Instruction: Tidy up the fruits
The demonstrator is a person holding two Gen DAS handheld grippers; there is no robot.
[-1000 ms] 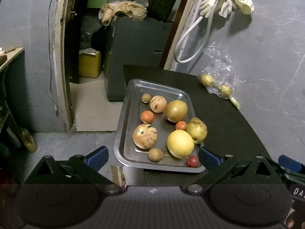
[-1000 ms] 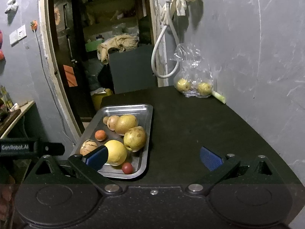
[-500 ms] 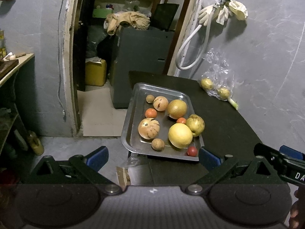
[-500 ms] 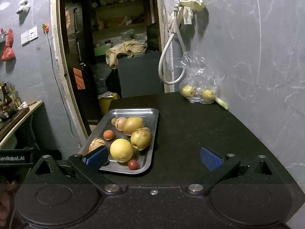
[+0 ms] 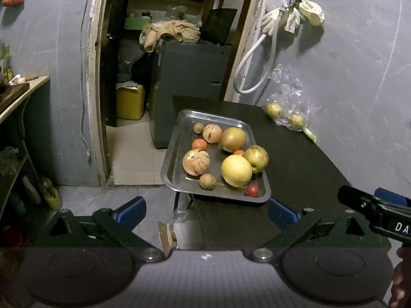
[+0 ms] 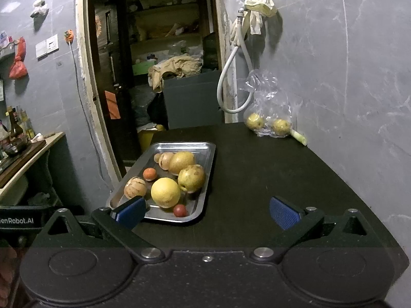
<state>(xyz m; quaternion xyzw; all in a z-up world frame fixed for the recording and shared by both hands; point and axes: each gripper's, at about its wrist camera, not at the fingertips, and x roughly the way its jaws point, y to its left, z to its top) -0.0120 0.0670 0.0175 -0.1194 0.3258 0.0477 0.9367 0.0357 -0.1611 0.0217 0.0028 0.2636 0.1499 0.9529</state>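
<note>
A steel tray (image 5: 177, 141) (image 6: 209, 164) lies at the left edge of a black table (image 5: 295, 159) (image 6: 269, 174). It holds several fruits: a big yellow one (image 5: 236, 170) (image 6: 165, 192), a spotted pear (image 5: 256, 155) (image 6: 192, 178), striped round fruits (image 5: 196, 162) (image 6: 135, 187), small orange ones (image 5: 199, 144) (image 6: 149, 174) and a small red one (image 5: 252, 190) (image 6: 180, 210). My left gripper (image 5: 205, 211) hangs open before the tray's near edge. My right gripper (image 6: 206, 211) is open too, just short of the tray's near right corner. Both hold nothing.
A clear plastic bag (image 5: 287, 107) (image 6: 269, 118) with two yellow fruits rests against the grey wall at the table's far side. A white hose and gloves hang above. Left of the table is a drop to the floor and a doorway with a dark cabinet (image 5: 187, 77).
Both grippers have drawn back and risen from the tray, so the fruits look smaller and farther away. The jaws stayed open. The fruits have not moved.
</note>
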